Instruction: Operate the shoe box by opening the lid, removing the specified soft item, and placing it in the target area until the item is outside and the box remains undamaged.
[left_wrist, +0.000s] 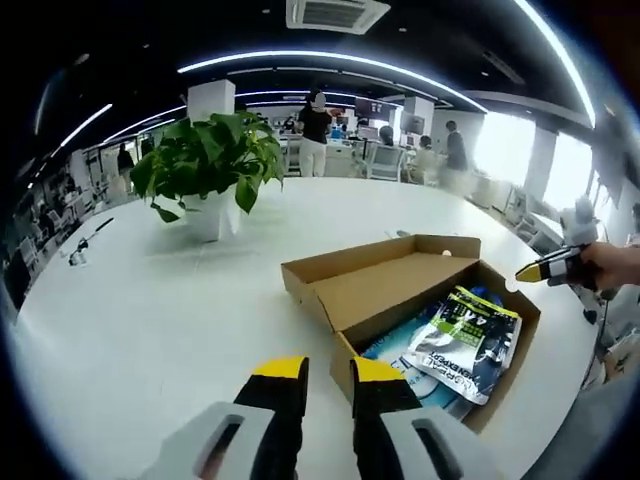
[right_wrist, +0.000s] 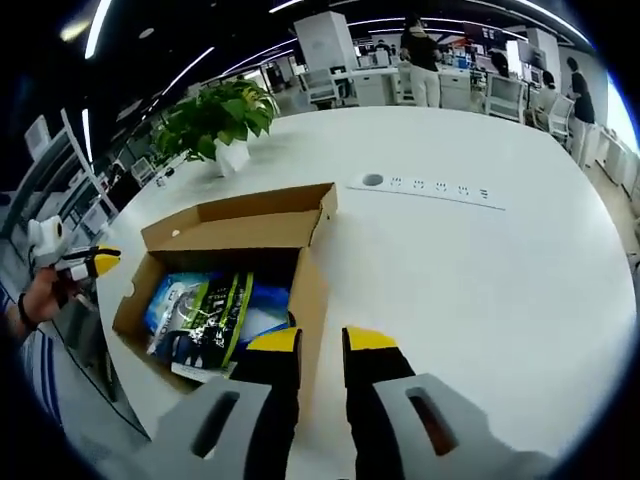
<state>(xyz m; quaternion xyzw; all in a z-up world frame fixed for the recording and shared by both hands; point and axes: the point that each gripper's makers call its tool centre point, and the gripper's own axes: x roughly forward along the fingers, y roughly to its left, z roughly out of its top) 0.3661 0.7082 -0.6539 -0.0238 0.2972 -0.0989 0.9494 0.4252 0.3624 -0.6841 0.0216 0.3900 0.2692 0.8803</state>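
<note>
shoe box (left_wrist: 400, 290) lid open | plastic packets (left_wrist: 462, 340) lie inside | left gripper (left_wrist: 328, 372) narrow, empty | right gripper (right_wrist: 320, 345) narrow, empty

A broad white bench (left_wrist: 150, 320) carried a potted plant (left_wrist: 212, 165) toward its far edge and a recessed socket strip (right_wrist: 430, 188), while curved ceiling light strips (left_wrist: 330, 58), desks, white pillars, bright windows (left_wrist: 500, 145) and standing people lay beyond.

You are in an open-plan office: a white table (left_wrist: 150, 310) with a potted plant (left_wrist: 208, 165) at 11 o'clock, desks and chairs (left_wrist: 385, 160) at 12, people (left_wrist: 315, 133) standing there.
</note>
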